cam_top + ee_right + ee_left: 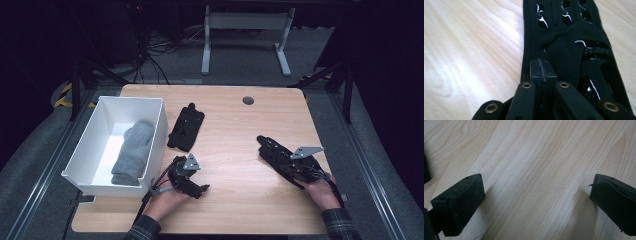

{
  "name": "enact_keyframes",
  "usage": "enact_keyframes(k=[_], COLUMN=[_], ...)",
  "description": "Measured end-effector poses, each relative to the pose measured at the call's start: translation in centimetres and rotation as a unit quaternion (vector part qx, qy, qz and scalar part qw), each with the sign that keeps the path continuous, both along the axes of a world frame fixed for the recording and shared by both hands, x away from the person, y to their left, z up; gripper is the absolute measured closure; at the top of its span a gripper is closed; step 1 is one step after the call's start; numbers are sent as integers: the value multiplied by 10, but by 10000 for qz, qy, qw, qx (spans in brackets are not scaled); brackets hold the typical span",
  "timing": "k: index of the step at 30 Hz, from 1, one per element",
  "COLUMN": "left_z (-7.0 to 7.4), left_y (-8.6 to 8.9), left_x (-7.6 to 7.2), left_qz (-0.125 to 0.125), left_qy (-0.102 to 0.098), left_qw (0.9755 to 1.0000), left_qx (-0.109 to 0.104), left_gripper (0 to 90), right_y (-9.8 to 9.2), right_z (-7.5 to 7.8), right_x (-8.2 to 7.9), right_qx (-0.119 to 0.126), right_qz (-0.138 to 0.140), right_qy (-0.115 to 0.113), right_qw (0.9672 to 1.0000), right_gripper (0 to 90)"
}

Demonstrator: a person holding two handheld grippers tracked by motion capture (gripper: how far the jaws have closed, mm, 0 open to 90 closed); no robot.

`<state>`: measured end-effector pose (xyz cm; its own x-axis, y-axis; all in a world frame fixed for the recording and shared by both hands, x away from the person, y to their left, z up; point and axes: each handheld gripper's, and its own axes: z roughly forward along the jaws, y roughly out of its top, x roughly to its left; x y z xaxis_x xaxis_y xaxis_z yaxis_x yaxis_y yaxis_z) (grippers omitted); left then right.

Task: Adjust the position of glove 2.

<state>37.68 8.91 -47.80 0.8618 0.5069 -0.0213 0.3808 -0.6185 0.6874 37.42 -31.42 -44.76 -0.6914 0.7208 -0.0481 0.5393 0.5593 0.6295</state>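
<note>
A black glove [270,147] lies on the right part of the wooden table [235,200]. My right gripper [288,163] rests on its near end. In the right gripper view the jaws [542,71] are closed together, with the glove's fabric [564,30] puckered around their tips. A second black glove [186,127] lies flat beside the white bin [159,132]. My left gripper [191,174] sits low just in front of that glove. Its fingers [459,205] stand wide apart over bare wood [534,170], with nothing between them.
The white bin at the table's left holds a grey knitted mitten [134,150]. A round cable port [248,100] is set in the table's far edge. Behind the table are a desk frame [245,35] and cables on the floor [155,55].
</note>
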Motion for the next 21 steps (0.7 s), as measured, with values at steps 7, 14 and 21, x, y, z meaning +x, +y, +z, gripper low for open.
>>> enact_keyframes(k=[7, 14, 21], left_z=[0, 0, 0], left_y=[0, 0, 0], left_x=[0, 0, -1], left_qz=[-2, 8, 14], left_qy=[0, -1, 12], left_qw=[10000, 10000, 10000], left_qx=[0, 1, 8], left_gripper=[1, 1, 1], right_y=[15, 36, 55], right_z=[-1, -1, -2], right_x=[-9, -13, -16], right_qx=[78, 102, 178], right_qz=[306, 641, 920], right_qy=[83, 130, 176], right_qw=[9995, 9978, 9954], right_gripper=[900, 900, 900])
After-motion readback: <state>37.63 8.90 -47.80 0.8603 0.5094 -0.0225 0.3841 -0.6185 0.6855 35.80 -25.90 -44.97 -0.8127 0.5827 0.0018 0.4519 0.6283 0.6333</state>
